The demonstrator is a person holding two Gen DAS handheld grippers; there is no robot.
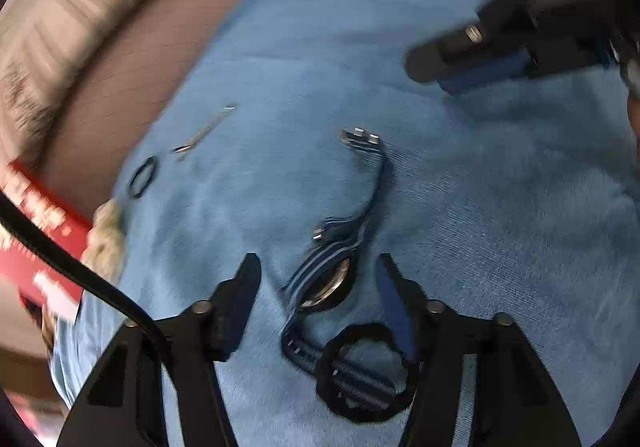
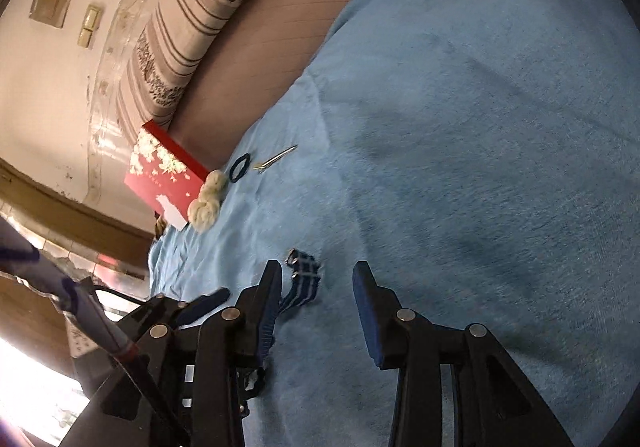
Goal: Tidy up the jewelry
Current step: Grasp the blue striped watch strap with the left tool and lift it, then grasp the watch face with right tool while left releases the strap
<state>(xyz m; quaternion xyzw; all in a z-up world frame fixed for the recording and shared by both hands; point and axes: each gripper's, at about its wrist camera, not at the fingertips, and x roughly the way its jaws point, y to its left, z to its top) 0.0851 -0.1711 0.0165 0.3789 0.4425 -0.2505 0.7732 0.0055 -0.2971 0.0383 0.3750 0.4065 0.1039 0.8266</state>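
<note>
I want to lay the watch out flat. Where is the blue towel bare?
Bare towel spreads right of the watch strap and beyond the right gripper. Crowded: the far left edge, where hair tie, metal clip, cream scrunchie and red box cluster.

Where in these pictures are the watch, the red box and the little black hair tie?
watch [image 1: 328,285]: left wrist view, on its round metal case.
red box [image 2: 162,177]: right wrist view, on its flowered lid.
black hair tie [image 2: 240,166]: right wrist view, on the loop's band.
</note>
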